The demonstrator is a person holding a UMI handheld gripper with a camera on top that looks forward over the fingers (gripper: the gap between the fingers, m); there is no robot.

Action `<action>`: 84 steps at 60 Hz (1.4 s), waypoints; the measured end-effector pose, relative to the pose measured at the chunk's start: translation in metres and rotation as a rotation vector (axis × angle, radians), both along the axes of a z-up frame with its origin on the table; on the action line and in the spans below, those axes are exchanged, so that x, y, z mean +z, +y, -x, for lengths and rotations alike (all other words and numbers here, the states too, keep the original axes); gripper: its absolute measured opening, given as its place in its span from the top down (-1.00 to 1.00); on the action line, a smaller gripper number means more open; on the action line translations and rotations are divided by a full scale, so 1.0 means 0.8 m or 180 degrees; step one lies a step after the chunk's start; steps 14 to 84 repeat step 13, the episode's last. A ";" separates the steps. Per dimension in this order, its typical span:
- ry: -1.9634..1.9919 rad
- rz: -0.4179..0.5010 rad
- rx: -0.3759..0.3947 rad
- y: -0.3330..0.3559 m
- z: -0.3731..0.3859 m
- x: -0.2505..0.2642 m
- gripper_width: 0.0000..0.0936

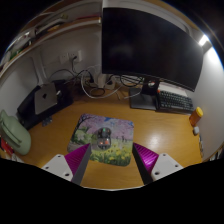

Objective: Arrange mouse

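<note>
A dark mouse (101,141) lies on a mouse pad (118,132) printed with flowers and a purple sky, in the middle of the wooden desk (160,135). My gripper (112,160) is open and empty. Its magenta pads (78,158) stand wide apart just short of the pad's near edge. The mouse sits just ahead of the fingers, nearer the left one, and nothing touches it.
A large dark monitor (148,45) stands at the back, with a keyboard (172,100) under its right side. A grey device (45,98) and cables (95,85) lie at the back left. A pale green object (12,135) is at the left, a yellow one (197,117) at the right.
</note>
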State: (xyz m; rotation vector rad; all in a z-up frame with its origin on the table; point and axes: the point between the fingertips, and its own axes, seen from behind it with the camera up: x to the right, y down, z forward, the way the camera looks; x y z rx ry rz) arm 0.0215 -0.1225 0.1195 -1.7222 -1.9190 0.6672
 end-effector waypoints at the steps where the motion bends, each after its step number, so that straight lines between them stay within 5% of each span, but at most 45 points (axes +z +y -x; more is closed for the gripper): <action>1: -0.0006 0.0016 -0.0001 0.001 -0.004 0.002 -0.82; 13: -0.0062 -0.0204 -0.0042 0.037 -0.025 -0.004 -0.82; 84: -0.0062 -0.0204 -0.0042 0.037 -0.025 -0.004 -0.82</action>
